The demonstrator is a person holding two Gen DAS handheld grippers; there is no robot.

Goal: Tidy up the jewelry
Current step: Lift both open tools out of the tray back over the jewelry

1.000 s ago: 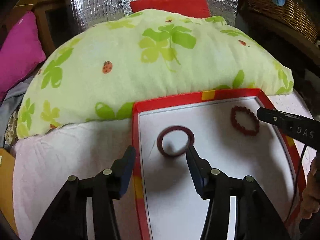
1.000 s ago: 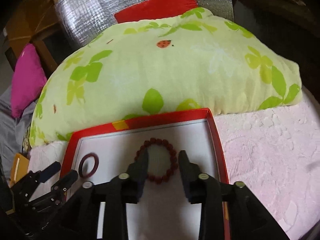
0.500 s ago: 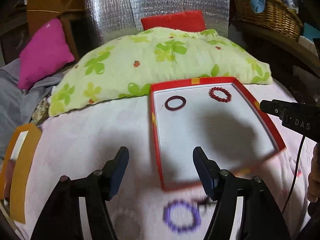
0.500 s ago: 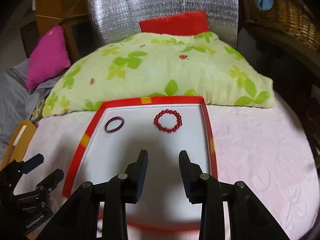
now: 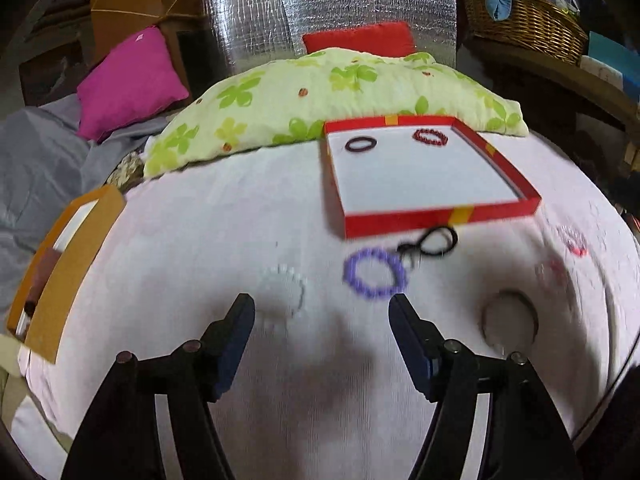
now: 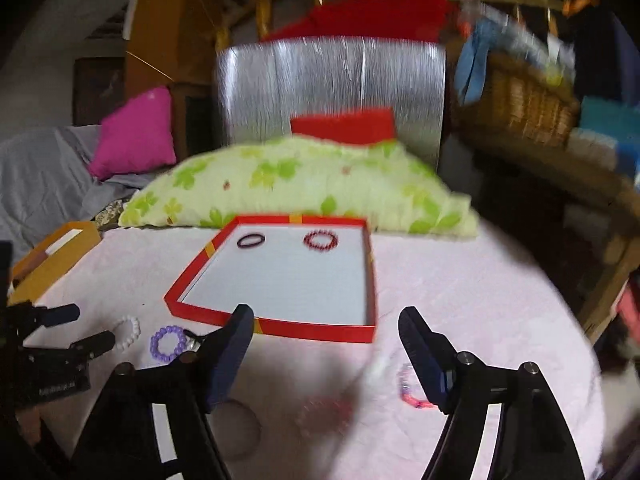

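A red-rimmed white tray [image 5: 440, 216] [image 6: 316, 330] lies on the pink cloth. In it lie a dark red bangle [image 5: 361, 144] [image 6: 251, 240] and a red bead bracelet [image 5: 430, 136] [image 6: 320, 239]. On the cloth in front of it lie a purple bead bracelet [image 5: 375, 274] [image 6: 168, 343], a white bead bracelet [image 5: 286, 288] [image 6: 129, 333], a black ring with a clasp [image 5: 436, 240], a pale bangle [image 5: 509, 320] and pink bracelets [image 5: 572, 240] [image 6: 412, 390]. My left gripper [image 5: 322, 312] [image 6: 76, 328] is open and empty above the cloth. My right gripper [image 6: 326, 322] is open and empty.
A green flowered pillow [image 5: 320, 96] [image 6: 304, 184] lies behind the tray. An orange box [image 5: 60, 264] [image 6: 52, 256] stands at the cloth's left edge. A pink cushion [image 5: 128, 80], a silver foil panel [image 5: 332, 12] and a wicker basket [image 5: 528, 20] stand further back.
Both grippers have pulled back and up from the tray, leaving the bangle and red bracelet in it. The right jaws have opened wider. The loose bracelets in front of the tray have come into view.
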